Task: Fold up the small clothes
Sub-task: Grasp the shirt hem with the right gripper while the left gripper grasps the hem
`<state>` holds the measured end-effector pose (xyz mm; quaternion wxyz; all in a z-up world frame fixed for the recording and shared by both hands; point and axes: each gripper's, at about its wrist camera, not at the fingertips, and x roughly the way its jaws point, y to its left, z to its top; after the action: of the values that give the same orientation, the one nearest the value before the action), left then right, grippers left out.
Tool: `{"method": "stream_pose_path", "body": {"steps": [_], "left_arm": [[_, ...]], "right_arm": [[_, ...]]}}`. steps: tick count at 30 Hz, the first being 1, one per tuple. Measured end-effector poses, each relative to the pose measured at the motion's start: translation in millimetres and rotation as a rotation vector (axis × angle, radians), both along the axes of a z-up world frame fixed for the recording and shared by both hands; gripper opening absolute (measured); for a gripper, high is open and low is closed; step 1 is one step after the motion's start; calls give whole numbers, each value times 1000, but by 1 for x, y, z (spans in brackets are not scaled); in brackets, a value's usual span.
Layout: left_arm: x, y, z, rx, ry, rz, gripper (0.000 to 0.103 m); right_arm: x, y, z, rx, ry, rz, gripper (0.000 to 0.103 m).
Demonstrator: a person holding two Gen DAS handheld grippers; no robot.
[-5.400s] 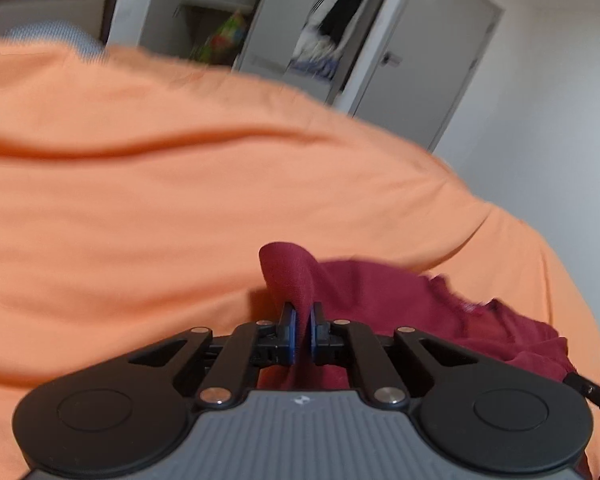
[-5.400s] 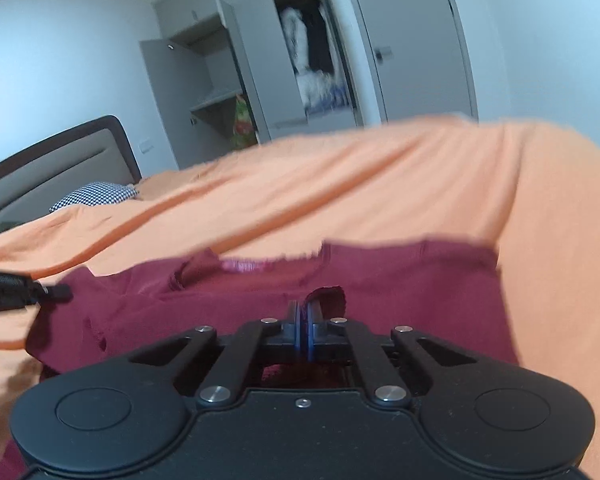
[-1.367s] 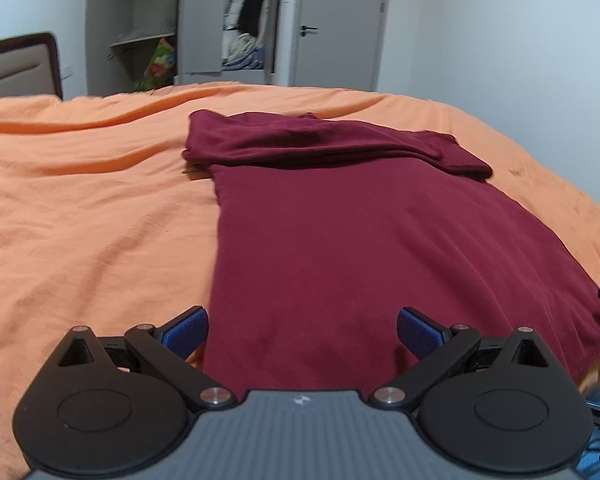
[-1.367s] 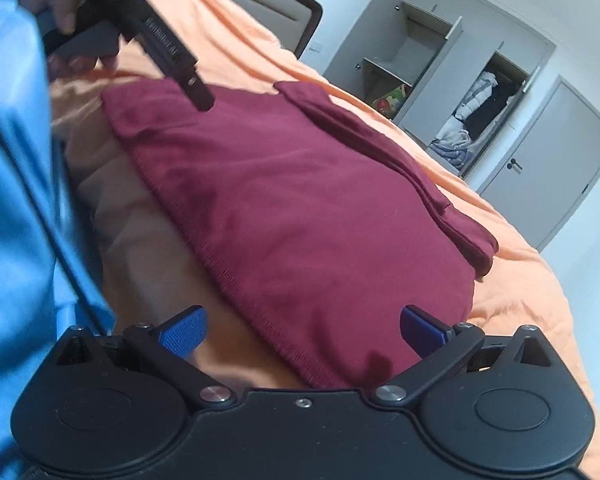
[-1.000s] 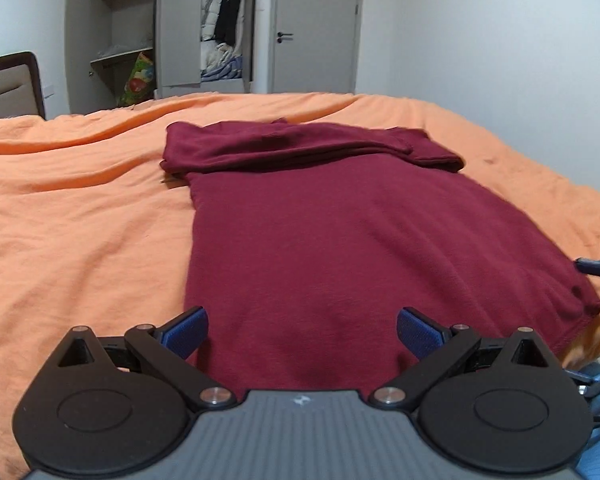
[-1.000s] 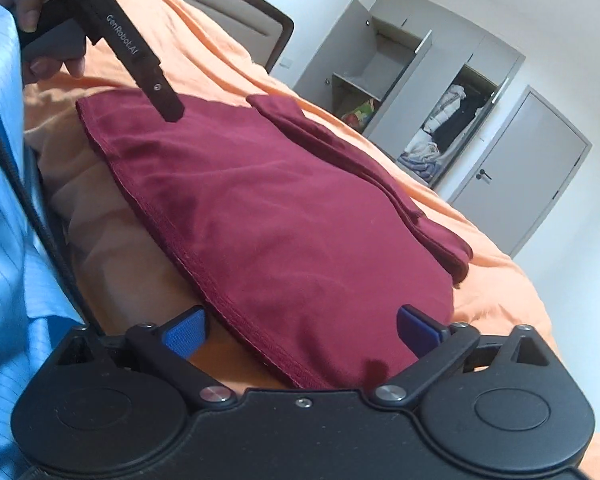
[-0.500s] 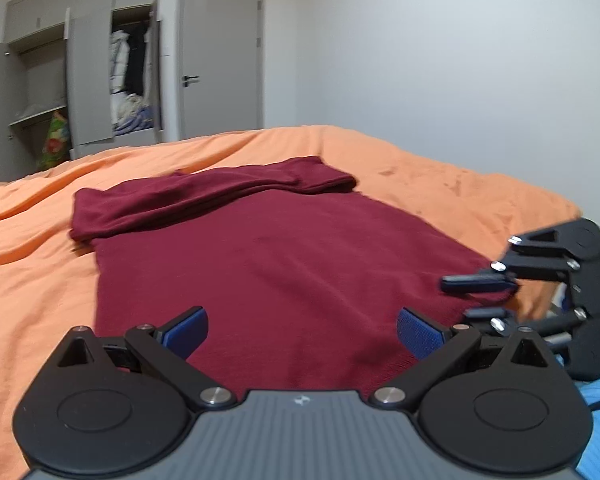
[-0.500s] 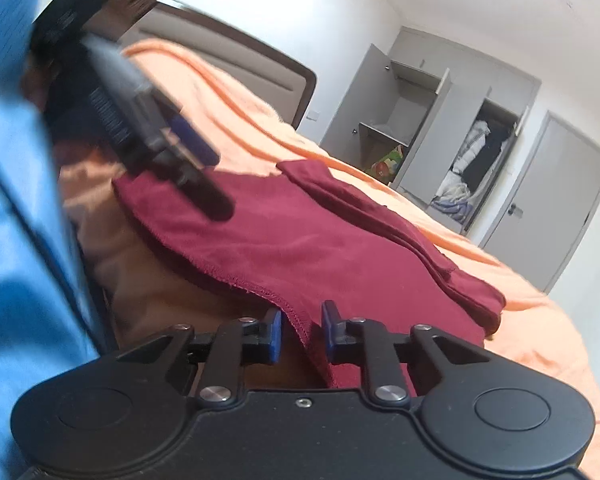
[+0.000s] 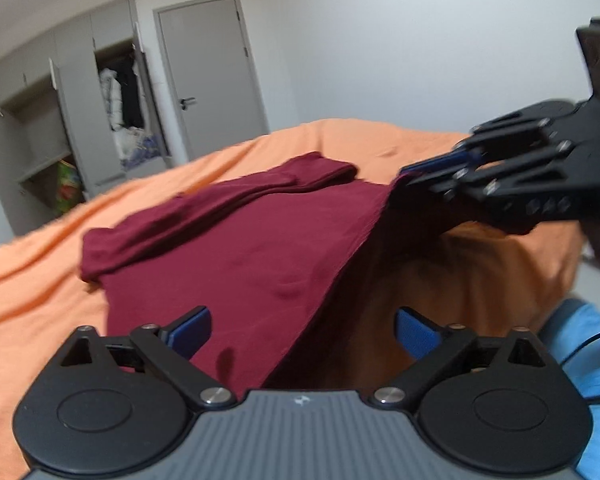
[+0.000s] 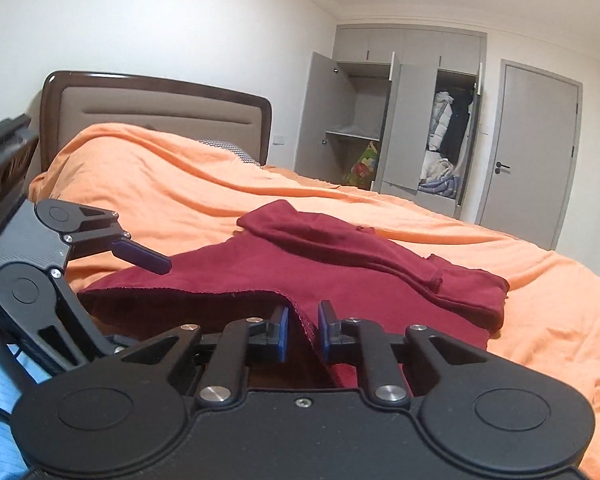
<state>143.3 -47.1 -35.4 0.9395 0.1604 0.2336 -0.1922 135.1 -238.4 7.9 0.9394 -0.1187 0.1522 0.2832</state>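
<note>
A maroon shirt (image 9: 240,264) lies on the orange bed cover (image 9: 32,280), its top part folded into a band at the far end (image 10: 340,240). My right gripper (image 10: 303,334) is shut on the near hem, and the fabric stands up between its blue pads. In the left wrist view the right gripper (image 9: 410,174) holds that hem corner raised, with shadow beneath it. My left gripper (image 9: 302,332) is open low over the hem, the shirt edge running between its wide-spread fingers. In the right wrist view the left gripper (image 10: 136,308) sits at the hem's left end, its lower finger hidden.
Orange bed cover (image 10: 180,184) spreads all around the shirt, up to a padded headboard (image 10: 160,100). An open grey wardrobe (image 10: 420,120) and a shut door (image 10: 532,152) stand past the bed. A person's blue clothing (image 9: 580,344) is at the near edge.
The right gripper has closed on the near hem and lifted it off the bed. The left gripper, still open, has swung in toward the same hem.
</note>
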Motion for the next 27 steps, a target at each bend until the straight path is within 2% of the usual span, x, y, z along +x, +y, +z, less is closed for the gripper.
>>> {"method": "stream_pose_path", "body": {"steps": [4,9,11,13,15,17,18,22,23,27], "left_arm": [[4,5,-2,54,5,28,85],[-7,14,-9,165,-18,51,83],[-12,18,-14,218,-34,74,73],[-13,20,-17,245,-31,97,70],[-12,25,-16,229,-25,109,69],[-10,25,-12,207,-24,112,67],[-9,25,-9,200,-30,110,65],[-7,29,0,146,-38,98,32],[-5,30,2,126,-28,97,27],[1,32,8,80,-1,92,18]], "right_arm": [[-1,-5,3,29,12,-14,17],[-1,-6,1,28,18,-22,16],[-1,-7,-3,21,34,-23,16],[1,-8,-6,12,49,-21,17],[-1,-9,-10,3,67,-12,22],[-5,-12,-13,-2,90,8,34],[-8,-13,-15,-12,97,17,36],[-22,-17,-24,-72,140,49,56],[-25,-18,-26,-75,151,55,59],[-37,-17,-33,-108,155,57,68]]}}
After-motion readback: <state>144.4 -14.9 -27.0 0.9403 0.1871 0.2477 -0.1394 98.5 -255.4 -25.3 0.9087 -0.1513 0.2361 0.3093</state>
